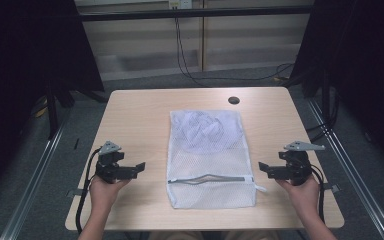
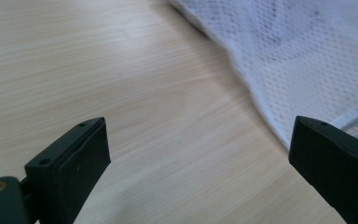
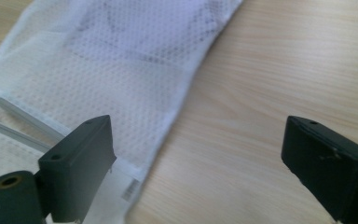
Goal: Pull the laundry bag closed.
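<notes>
**Mesh bag lying between two open grippers**

A white mesh laundry bag [image 1: 211,157] is lying mid-frame, its long axis running top to bottom. The left gripper [image 1: 139,167] and right gripper [image 1: 263,168] are flanking it, jaws wide and empty, the right sitting slightly nearer.

No legible txt, labels or nos. anywhere.

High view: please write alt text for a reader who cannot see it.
A white mesh bag lies flat in the middle of a wooden table, its zip partly open. The left gripper and right gripper rest open on either side, pointing at it, touching nothing.
</notes>
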`<state>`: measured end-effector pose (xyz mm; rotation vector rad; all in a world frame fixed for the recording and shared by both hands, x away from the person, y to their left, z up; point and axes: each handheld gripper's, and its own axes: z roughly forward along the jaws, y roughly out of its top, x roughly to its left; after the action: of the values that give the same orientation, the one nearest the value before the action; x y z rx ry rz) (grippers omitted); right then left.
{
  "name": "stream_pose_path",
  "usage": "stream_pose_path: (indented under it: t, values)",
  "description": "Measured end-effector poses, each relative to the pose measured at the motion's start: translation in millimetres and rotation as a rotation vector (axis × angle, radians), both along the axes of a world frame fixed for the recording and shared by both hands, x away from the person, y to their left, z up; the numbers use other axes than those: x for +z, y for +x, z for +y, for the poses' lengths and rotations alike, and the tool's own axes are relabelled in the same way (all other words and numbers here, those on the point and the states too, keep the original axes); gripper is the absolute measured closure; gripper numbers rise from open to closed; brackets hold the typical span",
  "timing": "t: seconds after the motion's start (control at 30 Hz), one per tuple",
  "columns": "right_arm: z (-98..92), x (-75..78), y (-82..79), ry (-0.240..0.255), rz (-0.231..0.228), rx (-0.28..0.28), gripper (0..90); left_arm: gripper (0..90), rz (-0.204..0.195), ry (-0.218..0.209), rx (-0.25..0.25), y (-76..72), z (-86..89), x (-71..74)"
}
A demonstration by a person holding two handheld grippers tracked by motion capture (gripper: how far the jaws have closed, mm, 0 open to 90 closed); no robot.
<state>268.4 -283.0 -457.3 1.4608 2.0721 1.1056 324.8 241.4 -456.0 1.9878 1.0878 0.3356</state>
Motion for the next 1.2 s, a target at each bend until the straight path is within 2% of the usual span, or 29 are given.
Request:
stream_pose_path:
  t: [0.07, 0.2, 0.3, 0.37, 0.5, 0.67, 0.9, 1.0, 1.1, 1.2]
  values:
    - [9.0, 4.9, -1.3, 0.001, 0.009, 0.01, 8.9, 5.3, -0.006, -0.011, -0.02, -1.3, -5.0, 3.0]
    - [28.7, 10.6, -2.4, -0.01, 0.03, 0.046, 11.7, 5.5, -0.003, -0.006, -0.043, -3.2, -11.3, 5.7]
    - [42.2, 13.1, -1.7, -0.008, 0.042, 0.08, 13.7, 5.9, 0.011, 0.022, -0.055, -5.0, -12.9, 5.2]
    - [50.4, 15.5, -1.2, -0.001, 0.051, 0.093, 13.7, 5.9, 0.006, 0.041, -0.059, -6.4, -13.0, 5.6]
    - [65.2, 16.7, 2.3, 0.025, 0.078, 0.123, 13.7, 6.4, 0.018, 0.019, -0.061, -7.9, -10.0, 7.4]
    - [82.6, 15.8, 7.4, 0.038, 0.116, 0.148, 14.3, 6.5, 0.02, 0.018, -0.057, -9.9, -7.4, 8.1]
    - [104.7, 18.1, 13.8, 0.058, 0.145, 0.186, 16.4, 6.7, 0.024, 0.015, -0.063, -11.8, -5.7, 8.8]
    - [113.3, 19.8, 17.4, 0.057, 0.153, 0.194, 16.9, 6.8, 0.028, 0.013, -0.069, -12.3, -5.4, 9.1]
    - [123.1, 20.8, 20.0, 0.055, 0.16, 0.199, 16.9, 7.9, 0.039, -0.015, -0.075, -12.4, -3.7, 10.0]
    - [133.4, 20.2, 22.2, 0.048, 0.172, 0.216, 16.9, 8.0, 0.03, -0.017, -0.073, -13.7, -3.0, 11.3]
